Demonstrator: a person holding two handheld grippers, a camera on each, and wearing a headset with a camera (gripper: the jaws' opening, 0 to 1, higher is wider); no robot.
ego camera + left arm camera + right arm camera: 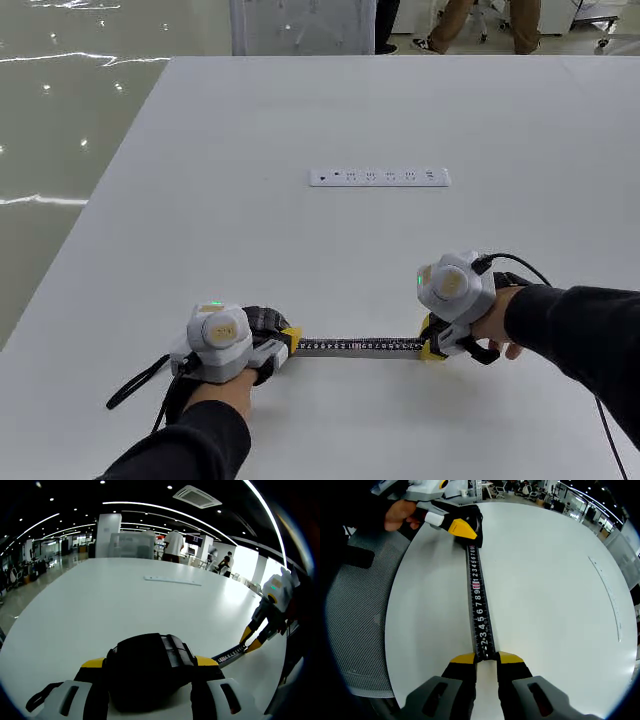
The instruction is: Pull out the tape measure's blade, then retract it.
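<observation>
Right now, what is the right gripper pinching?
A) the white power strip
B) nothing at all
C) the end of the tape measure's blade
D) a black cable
C: in the right gripper view, the right gripper is shut on the low-number end of the blade, which runs across the table to the black case held in the left gripper.

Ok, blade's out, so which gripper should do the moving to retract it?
Likely right: the right gripper is shut on the blade at its tip and can travel toward the case, which the left gripper clamps in its jaws.
</observation>
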